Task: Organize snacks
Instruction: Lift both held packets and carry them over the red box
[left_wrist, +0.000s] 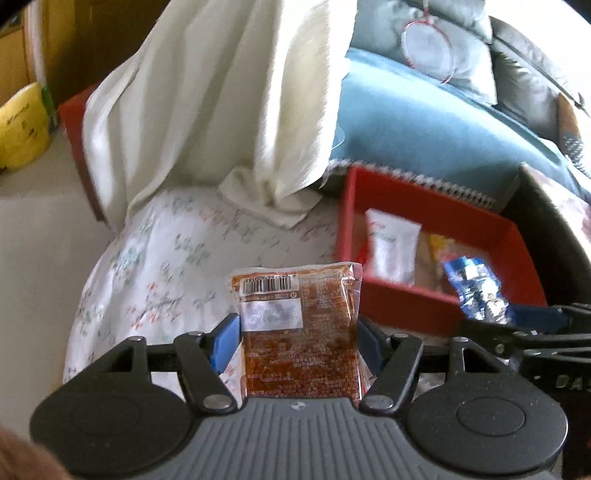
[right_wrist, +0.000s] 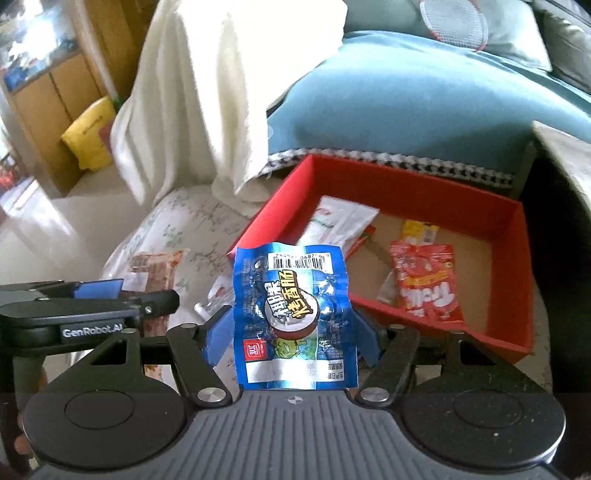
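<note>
Two grippers are up over the flowered cloth (left_wrist: 155, 251), each with one packet pinched between its blue pads. The left gripper (left_wrist: 297, 341) is clamped on a brown snack packet (left_wrist: 299, 328), held upright with its barcode at the top; the right gripper (right_wrist: 293, 332) is clamped on a blue snack packet (right_wrist: 293, 317), also upright, crinkled, barcode uppermost. One red box (right_wrist: 513, 280) sits open just ahead and to the right of both, low-walled, its near wall close under the right gripper's far side. Inside it I count one white packet (right_wrist: 340, 221) against the far left, one red packet (right_wrist: 428, 280) toward the right, and one small yellow packet (right_wrist: 419, 230) behind that, with bare cardboard floor showing between them and along the right wall. One more small white item lies on the cloth beside the right gripper, too hidden to name. A cream towel (left_wrist: 221, 96) hangs down behind the cloth's far edge, and a blue cushion (right_wrist: 406, 107) lies along the box's far side. One yellow bag (right_wrist: 90, 136) stands well off to the left on the floor.
</note>
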